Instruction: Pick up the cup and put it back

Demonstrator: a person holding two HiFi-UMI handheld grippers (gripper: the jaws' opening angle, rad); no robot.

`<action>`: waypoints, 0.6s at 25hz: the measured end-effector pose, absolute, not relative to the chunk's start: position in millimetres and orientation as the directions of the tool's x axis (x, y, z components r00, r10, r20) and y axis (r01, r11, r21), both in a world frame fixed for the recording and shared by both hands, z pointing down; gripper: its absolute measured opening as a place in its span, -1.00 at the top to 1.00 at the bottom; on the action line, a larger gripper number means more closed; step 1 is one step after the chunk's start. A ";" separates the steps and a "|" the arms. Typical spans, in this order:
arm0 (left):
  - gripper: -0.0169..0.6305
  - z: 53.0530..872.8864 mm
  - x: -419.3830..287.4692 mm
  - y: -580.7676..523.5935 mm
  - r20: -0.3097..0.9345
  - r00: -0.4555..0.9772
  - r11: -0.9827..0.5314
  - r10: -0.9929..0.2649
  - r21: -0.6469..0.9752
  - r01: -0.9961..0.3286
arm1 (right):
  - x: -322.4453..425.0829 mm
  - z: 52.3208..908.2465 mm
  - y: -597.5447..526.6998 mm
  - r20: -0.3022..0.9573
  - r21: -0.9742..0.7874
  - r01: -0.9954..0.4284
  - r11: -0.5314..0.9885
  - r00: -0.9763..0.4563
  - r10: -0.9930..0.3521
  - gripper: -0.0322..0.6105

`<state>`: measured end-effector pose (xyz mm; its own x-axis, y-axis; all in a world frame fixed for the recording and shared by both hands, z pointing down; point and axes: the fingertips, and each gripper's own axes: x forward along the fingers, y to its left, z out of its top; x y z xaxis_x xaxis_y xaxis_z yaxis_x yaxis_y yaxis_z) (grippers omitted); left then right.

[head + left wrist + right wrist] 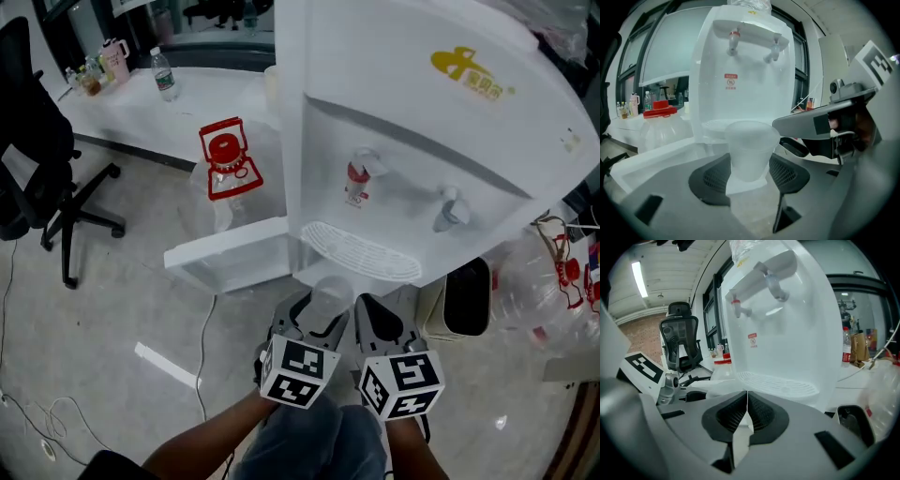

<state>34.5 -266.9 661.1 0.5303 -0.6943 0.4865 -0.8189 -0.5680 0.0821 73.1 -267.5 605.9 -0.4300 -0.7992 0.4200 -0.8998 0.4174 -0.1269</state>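
A translucent plastic cup point(749, 150) stands upright between the jaws of my left gripper point(749, 174), whose dark pads press on its sides. In the head view the cup point(327, 298) is held just in front of the white water dispenser's drip tray point(361, 251), with the left gripper point(317, 323) low at the centre. My right gripper point(377, 328) sits right beside it, jaws shut with nothing between them; its pads point(757, 414) meet in the right gripper view point(746, 414). The dispenser's red tap point(359, 178) and grey tap point(450, 208) are above the tray.
The white dispenser point(422, 122) fills the middle. Its open lower door point(225, 246) sticks out to the left. A water jug with a red cap point(225, 164) stands behind it. A black office chair point(42, 178) is at the left, a desk with bottles point(164, 80) beyond.
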 end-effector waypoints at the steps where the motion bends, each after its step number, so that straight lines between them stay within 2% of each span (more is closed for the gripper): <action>1: 0.15 670.1 33.8 -271.2 0.484 0.533 -0.572 -0.694 0.080 -0.816 | 74.8 615.3 -270.4 0.416 -0.122 -0.903 0.413 -0.424 -0.804 0.83; 15: 0.15 804.3 52.8 -334.2 0.487 0.532 -0.578 -0.693 0.065 -0.813 | 101.0 721.5 -316.3 0.407 -0.089 -0.920 0.381 -0.382 -0.829 0.83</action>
